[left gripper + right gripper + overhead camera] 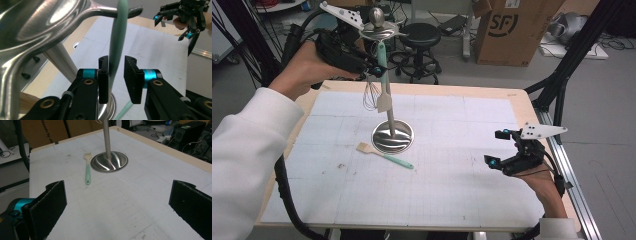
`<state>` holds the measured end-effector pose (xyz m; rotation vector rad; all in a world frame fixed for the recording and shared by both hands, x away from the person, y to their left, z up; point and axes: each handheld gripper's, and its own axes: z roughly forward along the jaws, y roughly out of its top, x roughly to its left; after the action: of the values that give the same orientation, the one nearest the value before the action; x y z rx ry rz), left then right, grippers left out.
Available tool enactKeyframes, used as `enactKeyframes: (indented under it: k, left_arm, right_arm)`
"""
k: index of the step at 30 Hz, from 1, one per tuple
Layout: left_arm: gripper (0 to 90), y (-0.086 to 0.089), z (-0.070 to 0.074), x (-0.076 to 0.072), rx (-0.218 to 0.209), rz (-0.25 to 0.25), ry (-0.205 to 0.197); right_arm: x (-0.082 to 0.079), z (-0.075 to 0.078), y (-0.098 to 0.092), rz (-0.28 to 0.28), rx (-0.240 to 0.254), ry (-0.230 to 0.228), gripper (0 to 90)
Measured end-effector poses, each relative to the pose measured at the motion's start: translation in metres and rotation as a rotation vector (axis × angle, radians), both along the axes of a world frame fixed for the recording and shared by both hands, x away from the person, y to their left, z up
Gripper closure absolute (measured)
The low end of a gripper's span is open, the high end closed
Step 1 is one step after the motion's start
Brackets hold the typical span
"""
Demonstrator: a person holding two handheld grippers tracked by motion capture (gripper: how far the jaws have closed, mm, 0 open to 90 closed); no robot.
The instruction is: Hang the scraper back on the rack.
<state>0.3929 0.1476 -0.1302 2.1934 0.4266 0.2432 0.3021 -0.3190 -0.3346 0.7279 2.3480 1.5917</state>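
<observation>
Spatula hangs upright from the stand's hook, handle between the left gripper's released jaws.

A black stool and a cardboard box stand on the floor beyond the table.

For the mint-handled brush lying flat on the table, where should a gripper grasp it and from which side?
Grip the mint-handled brush mid-handle, coming from straight above with the fingers straddling its width. It lies flat on the white mat, clear of the steel stand base, and the handle is slim and straight; the bristle end is wider.
</observation>
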Motion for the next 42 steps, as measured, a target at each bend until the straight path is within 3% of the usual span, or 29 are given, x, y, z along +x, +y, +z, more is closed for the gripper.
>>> enactKeyframes:
  k: [7,10,17,23,26,33,38,42]
  left_arm:
    - [69.9,0.002,-0.001,-0.006,0.01,0.001,0.002]
    - [71.3,0.006,-0.005,-0.011,-0.014,0.007,0.001]
    - [70.8,0.014,-0.008,-0.021,0.007,0.0,-0.004]
    - [62.6,0.023,-0.012,-0.035,-0.008,-0.005,-0.018]
    - [52.9,0.028,-0.017,-0.044,0.012,0.004,-0.019]
    - [27.8,0.049,-0.024,-0.059,0.006,0.027,-0.045]
    - [2.6,0.057,-0.029,-0.068,0.023,0.034,-0.039]
    - [1.6,0.062,-0.031,-0.073,0.015,0.016,-0.06]
  right_arm:
    - [-0.002,-0.004,-0.002,-0.012,-0.003,-0.003,0.4]
    - [-0.004,-0.006,-0.003,-0.018,-0.004,0.002,0.5]
    - [-0.008,-0.009,-0.002,-0.03,-0.007,-0.003,0.5]
    - [-0.013,-0.012,-0.001,-0.05,-0.004,-0.006,0.4]
    - [-0.014,-0.016,-0.001,-0.061,0.006,0.012,0.4]
    - [-0.014,-0.021,-0.001,-0.078,-0.007,0.009,0.5]
    - [-0.016,-0.026,-0.001,-0.078,0.002,0.01,0.4]
    - [-0.015,-0.028,0.001,-0.073,-0.011,0.014,0.5]
